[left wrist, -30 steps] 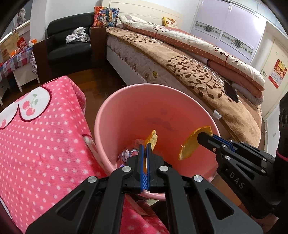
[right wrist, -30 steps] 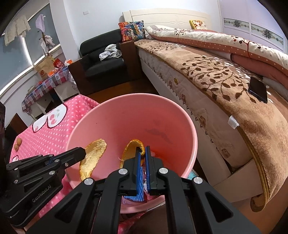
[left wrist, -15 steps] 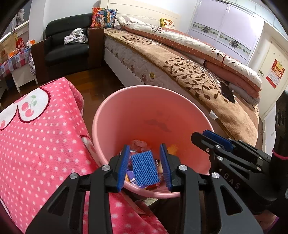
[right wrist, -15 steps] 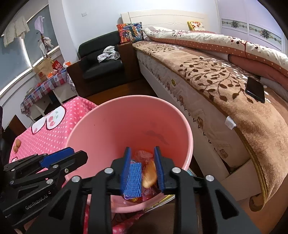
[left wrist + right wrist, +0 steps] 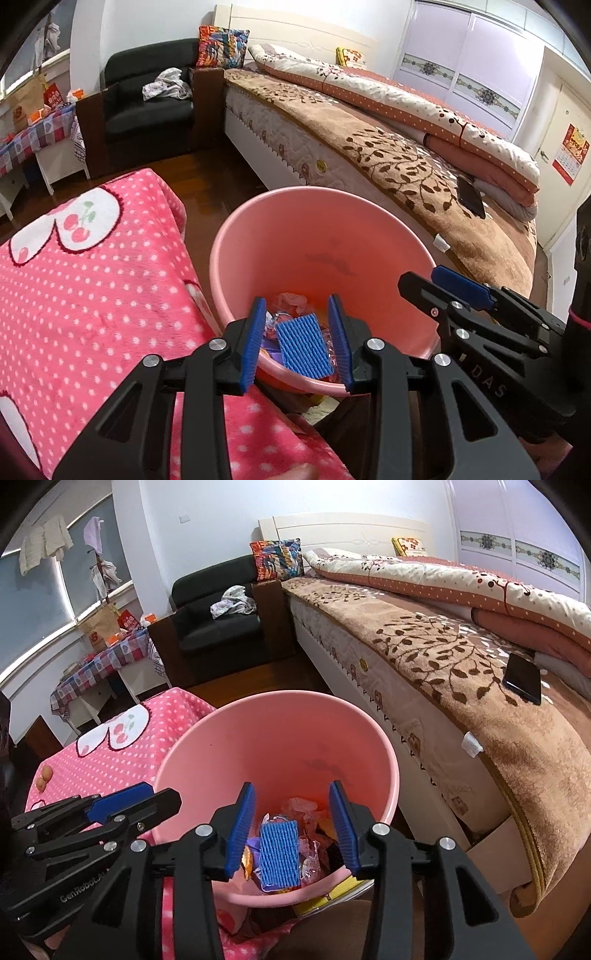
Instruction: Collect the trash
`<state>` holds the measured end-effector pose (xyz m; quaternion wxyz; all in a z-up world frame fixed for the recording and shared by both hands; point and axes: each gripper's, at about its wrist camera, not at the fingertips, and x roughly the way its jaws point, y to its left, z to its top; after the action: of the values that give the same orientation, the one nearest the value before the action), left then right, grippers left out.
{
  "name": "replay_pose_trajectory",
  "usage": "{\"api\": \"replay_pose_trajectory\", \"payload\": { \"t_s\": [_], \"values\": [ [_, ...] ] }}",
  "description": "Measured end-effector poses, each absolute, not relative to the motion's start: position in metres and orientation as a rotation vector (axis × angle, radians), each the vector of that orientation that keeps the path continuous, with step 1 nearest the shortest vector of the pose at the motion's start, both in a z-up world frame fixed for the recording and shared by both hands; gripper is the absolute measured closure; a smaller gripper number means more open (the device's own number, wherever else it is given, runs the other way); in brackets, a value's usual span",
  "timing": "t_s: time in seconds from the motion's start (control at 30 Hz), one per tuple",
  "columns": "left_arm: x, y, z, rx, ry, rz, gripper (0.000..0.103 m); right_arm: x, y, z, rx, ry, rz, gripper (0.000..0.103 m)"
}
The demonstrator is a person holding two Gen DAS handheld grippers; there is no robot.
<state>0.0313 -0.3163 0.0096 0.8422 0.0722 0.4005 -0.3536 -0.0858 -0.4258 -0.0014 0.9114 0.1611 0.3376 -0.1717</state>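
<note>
Above the pink bucket (image 5: pixel 236 236), the left gripper (image 5: pixel 297 339) and right gripper (image 5: pixel 291 827) are being held wide apart, empty; trash (image 5: pixel 291 834) is lying inside, so both should be lifted clear of the rim.

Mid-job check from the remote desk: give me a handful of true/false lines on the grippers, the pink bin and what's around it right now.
1. Both the left gripper and the right gripper are open and hold nothing. True.
2. The pink bin is empty. False: it holds wrappers and a blue ridged foam piece.
3. A dark phone lies on the brown bed cover. True.
4. The bin stands on the pink dotted blanket. False: it stands beside the blanket's edge, between it and the bed.
5. The black armchair has nothing on its seat. False: crumpled cloth lies on it.
</note>
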Motion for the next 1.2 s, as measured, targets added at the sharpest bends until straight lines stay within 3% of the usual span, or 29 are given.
{"api": "replay_pose_trajectory", "payload": {
  "t_s": [0.17, 0.63, 1.2],
  "values": [
    [0.028, -0.312, 0.014, 0.161, 0.826, -0.736, 0.068, -0.092, -0.421, 0.002, 0.32, 0.684, -0.346, 0.059],
    [0.019, -0.299, 0.019, 0.165, 0.817, -0.699, 0.068, -0.115, -0.403, 0.017, 0.267, 0.625, -0.361, 0.039],
    [0.005, -0.28, 0.02, 0.148, 0.821, -0.692, 0.068, -0.128, -0.387, 0.018, 0.234, 0.627, -0.383, 0.037]
  ]
}}
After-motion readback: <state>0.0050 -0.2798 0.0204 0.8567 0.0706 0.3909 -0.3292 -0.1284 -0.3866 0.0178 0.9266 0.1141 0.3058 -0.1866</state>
